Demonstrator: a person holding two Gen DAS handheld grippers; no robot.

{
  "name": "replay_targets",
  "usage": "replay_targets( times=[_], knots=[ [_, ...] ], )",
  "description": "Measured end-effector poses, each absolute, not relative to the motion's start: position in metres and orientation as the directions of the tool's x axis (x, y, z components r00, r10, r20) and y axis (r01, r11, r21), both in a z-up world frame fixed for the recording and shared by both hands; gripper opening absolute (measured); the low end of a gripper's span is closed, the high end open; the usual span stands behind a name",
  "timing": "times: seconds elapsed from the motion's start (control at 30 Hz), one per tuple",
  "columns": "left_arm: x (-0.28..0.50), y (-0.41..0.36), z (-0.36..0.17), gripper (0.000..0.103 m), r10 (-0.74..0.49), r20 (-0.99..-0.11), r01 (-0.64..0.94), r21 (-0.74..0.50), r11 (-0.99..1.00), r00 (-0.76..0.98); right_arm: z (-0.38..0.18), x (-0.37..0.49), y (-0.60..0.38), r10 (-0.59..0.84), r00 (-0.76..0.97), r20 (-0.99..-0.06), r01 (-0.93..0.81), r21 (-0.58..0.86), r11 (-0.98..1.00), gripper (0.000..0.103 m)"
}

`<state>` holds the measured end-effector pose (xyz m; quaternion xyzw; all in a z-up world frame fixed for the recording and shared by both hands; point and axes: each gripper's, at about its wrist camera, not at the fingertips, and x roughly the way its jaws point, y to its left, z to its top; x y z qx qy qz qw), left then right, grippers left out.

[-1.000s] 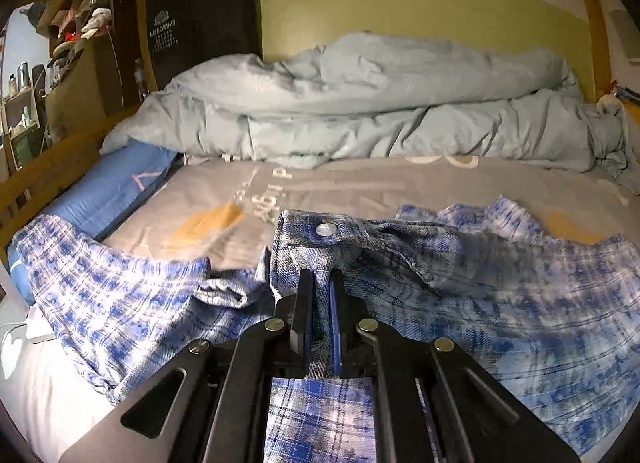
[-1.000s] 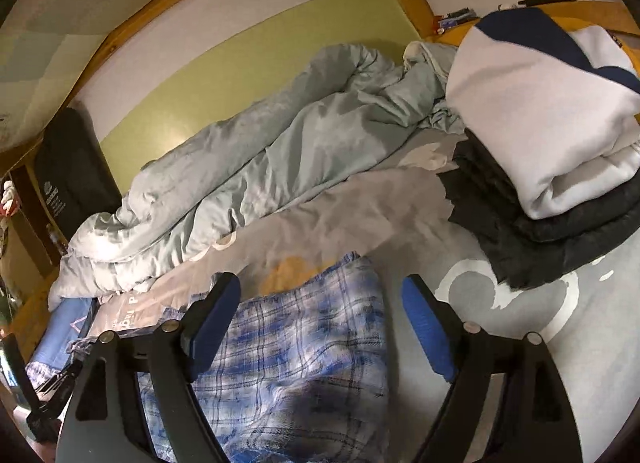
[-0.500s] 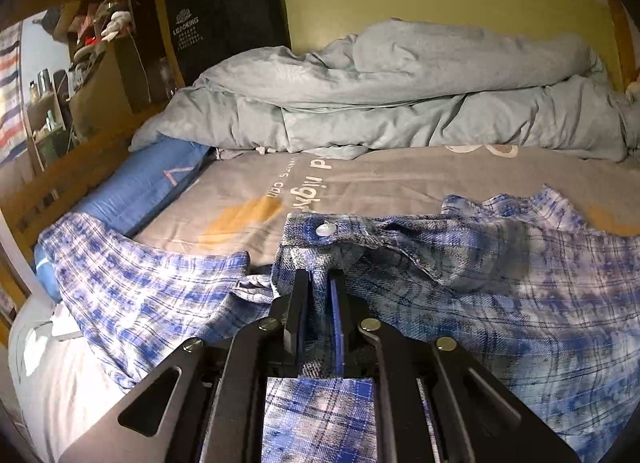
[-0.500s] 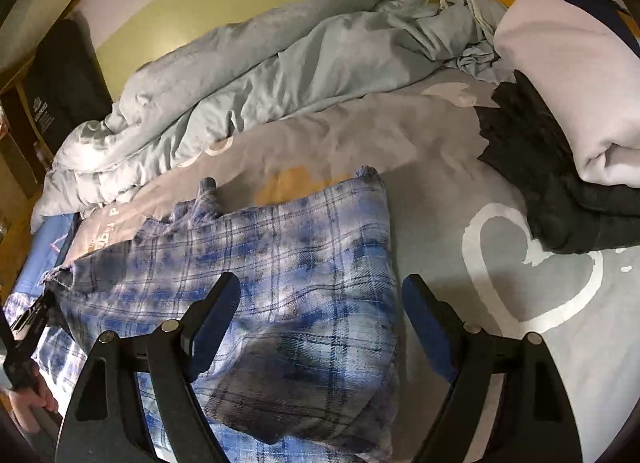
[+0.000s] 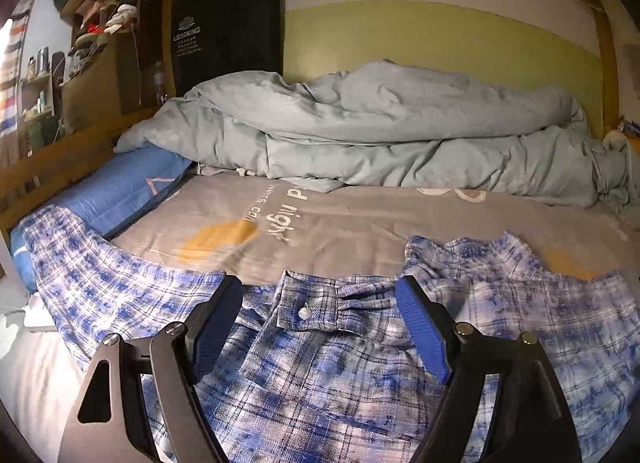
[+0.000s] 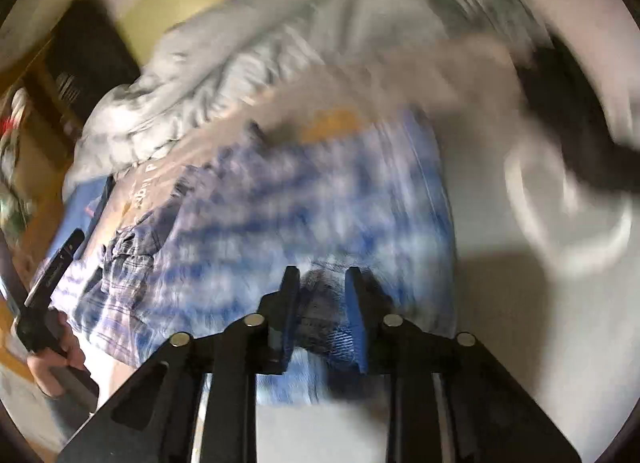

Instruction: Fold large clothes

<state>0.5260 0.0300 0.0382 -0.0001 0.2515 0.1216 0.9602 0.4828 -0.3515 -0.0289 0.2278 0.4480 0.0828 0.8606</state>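
Observation:
A blue and white plaid shirt [image 5: 320, 375] lies spread on the grey bed sheet [image 5: 360, 223]. Its buttoned cuff lies between the fingers of my left gripper [image 5: 320, 319], which is open just above the cloth. In the blurred right wrist view the shirt [image 6: 300, 203] lies across the sheet, and my right gripper [image 6: 322, 303] has closed on a fold of its near edge. The left gripper [image 6: 52, 275] and the hand that holds it show at the left in that view.
A crumpled grey-green duvet [image 5: 380, 135] lies along the back wall. A blue pillow [image 5: 120, 187] is at the left by the wooden bed rail [image 5: 60, 159]. Dark and white folded clothes [image 6: 580, 103] lie at the right.
My left gripper has opened and let go of the shirt cuff. My right gripper has moved down onto the shirt's near edge and closed on a fold.

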Motion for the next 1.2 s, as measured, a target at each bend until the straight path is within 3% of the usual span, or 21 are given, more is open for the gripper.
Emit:
replay_targets(
  times=[0.13, 0.27, 0.4, 0.47, 0.6, 0.67, 0.77, 0.97, 1.03, 1.07, 1.2],
  knots=[
    [0.525, 0.023, 0.036, 0.081, 0.222, -0.480, -0.218, 0.066, 0.974, 0.849, -0.042, 0.480, -0.351, 0.353, 0.563, -0.747, 0.047, 0.456, 0.889, 0.013],
    [0.520, 0.013, 0.037, 0.081, 0.192, -0.453, -0.183, 0.066, 0.981, 0.871, -0.038, 0.480, -0.339, 0.304, 0.575, -0.759, 0.001, 0.372, 0.928, 0.014],
    [0.512, -0.005, 0.041, 0.085, 0.131, -0.415, -0.109, 0.076, 0.991, 0.900, -0.022, 0.470, -0.334, 0.209, 0.679, -0.704, -0.001, 0.283, 0.959, 0.016],
    [0.508, -0.015, 0.041, 0.085, 0.106, -0.396, -0.073, 0.096, 0.993, 0.912, -0.010, 0.460, -0.330, 0.152, 0.750, -0.644, 0.000, 0.230, 0.973, 0.035],
    [0.501, -0.029, 0.044, 0.086, 0.059, -0.381, -0.025, 0.093, 0.995, 0.923, 0.006, 0.447, -0.321, 0.129, 0.835, -0.534, -0.033, 0.185, 0.982, 0.059],
    [0.496, -0.036, 0.046, 0.087, 0.037, -0.369, -0.007, 0.082, 0.997, 0.929, 0.012, 0.442, -0.318, 0.121, 0.865, -0.487, -0.040, 0.172, 0.984, 0.082],
    [0.486, -0.049, 0.048, 0.089, -0.020, -0.333, 0.054, 0.092, 0.994, 0.943, 0.021, 0.434, -0.313, 0.078, 0.908, -0.410, -0.030, 0.122, 0.992, 0.103],
    [0.462, -0.052, 0.060, 0.090, -0.092, -0.209, 0.097, 0.014, 0.995, 0.974, 0.036, 0.422, -0.316, -0.036, 0.950, -0.309, 0.060, 0.066, 0.996, 0.103],
    [0.451, -0.052, 0.064, 0.098, -0.105, -0.150, 0.107, 0.005, 0.994, 0.983, 0.040, 0.417, -0.319, -0.079, 0.959, -0.271, 0.097, 0.051, 0.994, 0.103],
    [0.447, -0.053, 0.066, 0.103, -0.107, -0.126, 0.109, 0.008, 0.994, 0.986, 0.041, 0.417, -0.321, -0.085, 0.962, -0.260, 0.103, 0.054, 0.993, 0.103],
    [0.435, -0.057, 0.070, 0.103, -0.150, -0.059, 0.152, 0.028, 0.988, 0.987, 0.045, 0.414, -0.333, -0.031, 0.967, -0.252, 0.069, 0.143, 0.987, 0.103]
  ],
)
